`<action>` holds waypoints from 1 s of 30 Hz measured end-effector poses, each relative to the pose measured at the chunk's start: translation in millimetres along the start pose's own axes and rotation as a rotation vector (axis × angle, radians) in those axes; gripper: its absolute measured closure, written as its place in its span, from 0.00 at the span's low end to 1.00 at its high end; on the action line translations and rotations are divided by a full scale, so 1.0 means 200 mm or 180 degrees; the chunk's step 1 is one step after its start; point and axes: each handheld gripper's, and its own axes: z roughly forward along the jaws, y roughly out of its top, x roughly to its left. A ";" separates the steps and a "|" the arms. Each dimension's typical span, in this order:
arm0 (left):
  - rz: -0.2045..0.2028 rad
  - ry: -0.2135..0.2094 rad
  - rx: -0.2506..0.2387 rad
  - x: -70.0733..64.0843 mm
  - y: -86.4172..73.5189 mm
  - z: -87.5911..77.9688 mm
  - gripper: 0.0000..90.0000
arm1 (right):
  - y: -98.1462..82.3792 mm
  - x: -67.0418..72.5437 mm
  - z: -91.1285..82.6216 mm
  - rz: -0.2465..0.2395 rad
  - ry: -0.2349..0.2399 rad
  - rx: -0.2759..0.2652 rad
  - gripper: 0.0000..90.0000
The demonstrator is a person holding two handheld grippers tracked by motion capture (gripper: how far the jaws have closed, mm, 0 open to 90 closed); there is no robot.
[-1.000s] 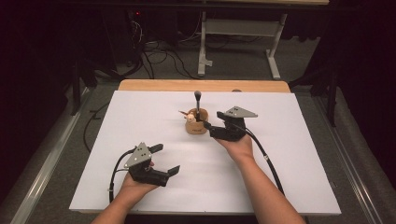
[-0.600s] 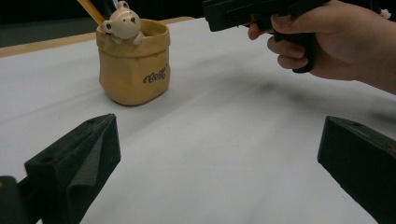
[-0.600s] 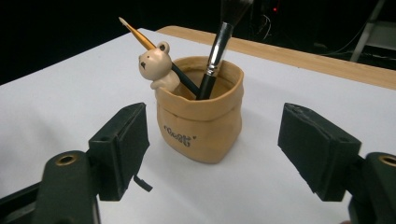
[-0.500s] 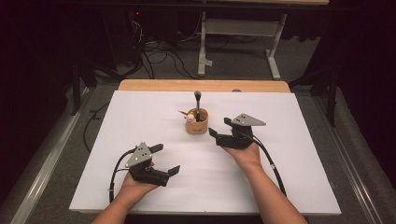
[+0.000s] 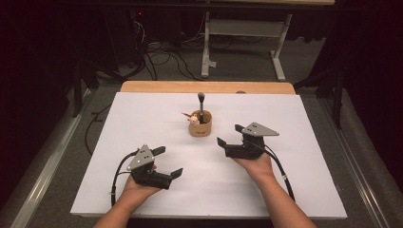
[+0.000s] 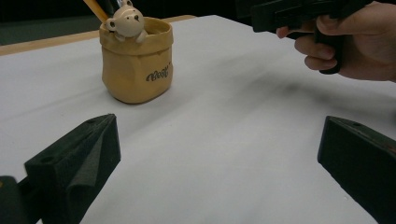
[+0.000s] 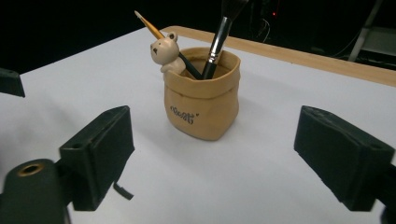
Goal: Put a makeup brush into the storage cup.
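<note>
1. Pen holder (image 5: 200,129): one tan pot shaped like a folded paper bag, with dark lettering on its side, stands upright on the white table (image 5: 142,118) near its far middle, between the two grippers and farther out than both.
2. One small bear figurine (image 7: 164,52) sits at the pot's rim.
3. Three tools stand in the pot: one yellow pencil (image 7: 148,25) leaning past the bear, one dark-handled tool (image 7: 190,68) beside it, and one makeup brush (image 7: 219,37) rising tallest.
4. One left gripper (image 5: 168,162), held in the person's left hand (image 5: 135,187), hovers at the near left of the table. Its two jaws stand wide apart, with nothing between them, and touch nothing. It is well apart from the pot.
5. One right gripper (image 5: 229,135), held in the right hand (image 5: 254,164), sits just right of the pot and nearer the person. Its jaws are also spread wide and hold nothing; in the right gripper view the pot stands beyond the gap between them, not touching either.
6. A cable (image 5: 281,173) trails from the right gripper along the forearm.
</note>
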 end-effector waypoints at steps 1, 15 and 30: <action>0.0001 0.0001 -0.0001 0.00 0.00 0.00 0.00 | -0.01 0.00 -0.01 -0.0006 -0.0012 -0.0006 0.10; -0.0009 0.0007 -0.0001 0.00 0.00 0.00 0.00 | -0.11 -0.02 -0.19 -0.0059 -0.0116 0.0019 0.01; -0.0035 0.0000 0.0009 -0.01 0.00 0.00 0.00 | -0.20 -0.03 -0.42 -0.0080 -0.0267 -0.0089 0.01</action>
